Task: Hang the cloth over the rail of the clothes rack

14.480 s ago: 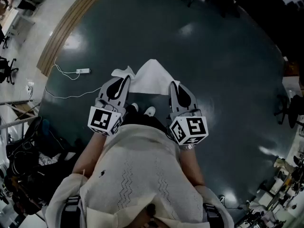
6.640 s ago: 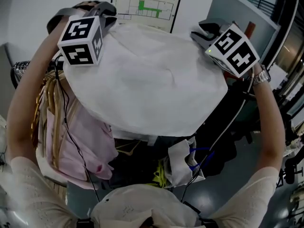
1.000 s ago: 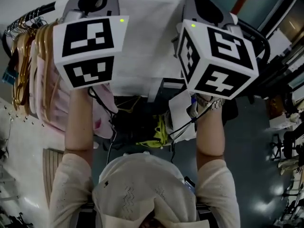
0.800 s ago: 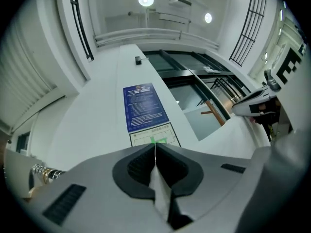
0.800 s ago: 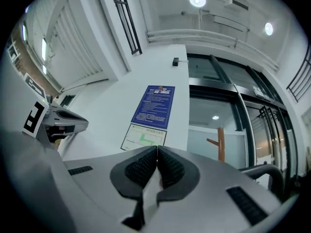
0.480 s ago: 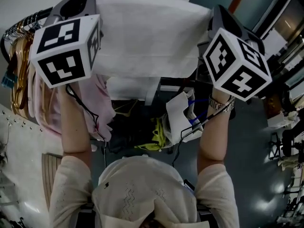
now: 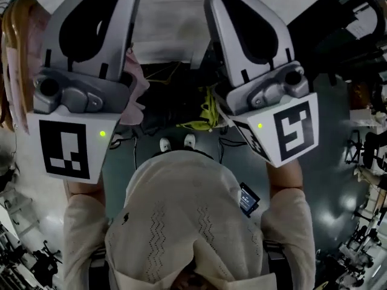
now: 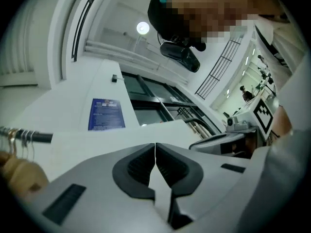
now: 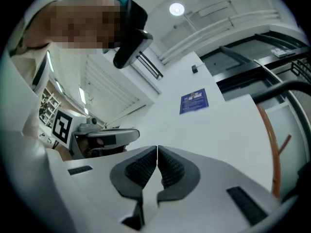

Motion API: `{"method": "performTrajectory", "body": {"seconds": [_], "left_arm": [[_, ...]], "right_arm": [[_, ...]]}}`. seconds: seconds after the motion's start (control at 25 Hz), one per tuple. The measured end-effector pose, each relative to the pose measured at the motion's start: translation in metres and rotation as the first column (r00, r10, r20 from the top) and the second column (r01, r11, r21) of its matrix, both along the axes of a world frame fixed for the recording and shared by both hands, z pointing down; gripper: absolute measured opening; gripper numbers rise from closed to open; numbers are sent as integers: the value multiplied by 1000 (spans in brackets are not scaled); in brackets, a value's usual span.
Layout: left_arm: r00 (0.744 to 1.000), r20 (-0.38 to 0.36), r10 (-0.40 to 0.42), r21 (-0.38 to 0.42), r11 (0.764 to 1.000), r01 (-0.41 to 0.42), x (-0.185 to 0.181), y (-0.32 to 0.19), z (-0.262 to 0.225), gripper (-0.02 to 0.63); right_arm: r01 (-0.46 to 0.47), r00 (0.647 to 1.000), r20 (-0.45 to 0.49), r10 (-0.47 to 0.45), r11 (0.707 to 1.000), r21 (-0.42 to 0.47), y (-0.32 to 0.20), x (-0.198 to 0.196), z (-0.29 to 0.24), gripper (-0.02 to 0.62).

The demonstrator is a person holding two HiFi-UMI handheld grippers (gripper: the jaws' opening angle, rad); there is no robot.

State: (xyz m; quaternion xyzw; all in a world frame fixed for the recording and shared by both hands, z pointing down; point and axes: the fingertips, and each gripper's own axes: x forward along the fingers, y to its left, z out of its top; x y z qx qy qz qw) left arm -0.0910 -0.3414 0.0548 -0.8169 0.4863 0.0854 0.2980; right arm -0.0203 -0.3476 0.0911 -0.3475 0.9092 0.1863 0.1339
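Am pinching white cloth [image 7: 174, 18] in both left gripper [image 8: 155, 145] and right gripper [image 9: 157, 149], jaws pressing together on its edge. Cloth is stretching ahead, raised high, by rack rail [image 8: 31, 137].

The right tool [image 9: 157, 154] is seen with its jaws pressed together, and a white strip of cloth [image 9: 151, 186] is pinched between the ribbed pads. More white is spread beyond the jaws. The left tool [image 9: 116, 136] is seen at the left, with its marker cube [image 9: 60, 125] beside it. A blue sign [image 9: 194, 101] is fixed on the wall above. An orange pole [image 9: 273, 144] is seen at the right, and a round lamp [image 9: 176, 8] is lit overhead.
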Motion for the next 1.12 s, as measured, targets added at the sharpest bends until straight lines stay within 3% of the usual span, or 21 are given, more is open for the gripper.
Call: {"method": "performTrajectory", "body": {"seconds": [0.16,0.32,0.4,0.56,0.76,1.12], "left_arm": [[995,-71,-77,-131,989,67,-19,11,106,14],[987,-115,-110,-339,938,65,-28,31,190,14],[988,-114,-106,-388,920,54,-20,38,215,14],[992,-93,-80,-412,911,35,-2,51,256,14],[999,-34,-39,-398,917,22,22,75,291,14],[992,-86,-88,-479,877,36,31,81,325,14]], "right_arm": [[-9,999,-42,2,984,-175,11,-13,113,18],[-31,999,-44,21,969,-245,38,-30,176,18],[-20,999,-50,6,956,-291,47,-35,200,18],[14,1000,-18,-22,928,-372,56,-37,229,18],[-10,999,-47,-11,910,-415,74,-29,261,18],[-41,999,-39,26,890,-454,83,-17,284,18]]}}
